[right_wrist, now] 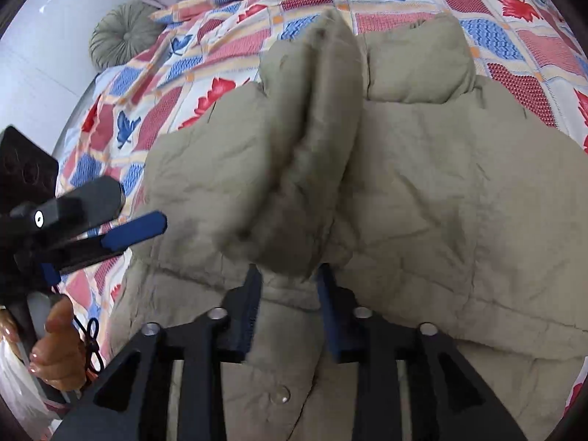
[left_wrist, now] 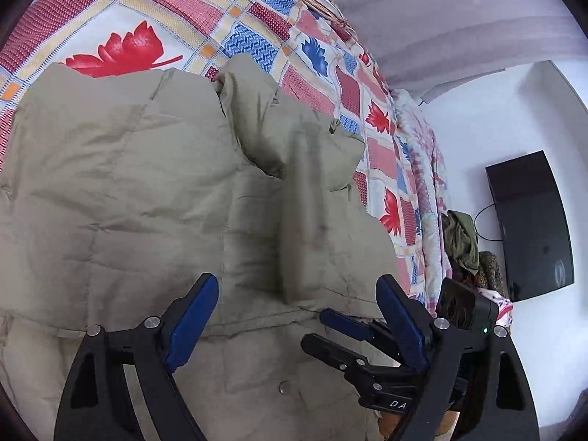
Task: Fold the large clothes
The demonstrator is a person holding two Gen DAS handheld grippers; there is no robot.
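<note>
Left hand-held gripper hangs over the padded jacket with its blue-padded jaws spread wide, nothing between them, pads clear of the fabric. Right hand-held gripper points steeply down at the same jacket; its jaws stand part-way apart with a rolled, puffy sleeve end sitting between the pads. Motion blur there, so cannot tell whether the pads press the sleeve or just flank it. Jacket is khaki-olive, quilted, spread flat on the bed across a patchwork bedspread printed with red and blue leaves. Collar lies at the far end in both views, with the sleeve folded inward over the body, running along the middle. Snap button visible on the jacket's near part, just below the right jaws. In the left wrist view the right hand-held gripper shows at lower right, close beside the left one, over the jacket's edge. In the right wrist view the left hand-held gripper shows at the far left, over the bedspread beside the jacket, and a hand grips its handle. Round grey-green cushion at the bed's far corner. Dark wall-mounted screen off to the right of the bed, with a heap of clothes below it.
</note>
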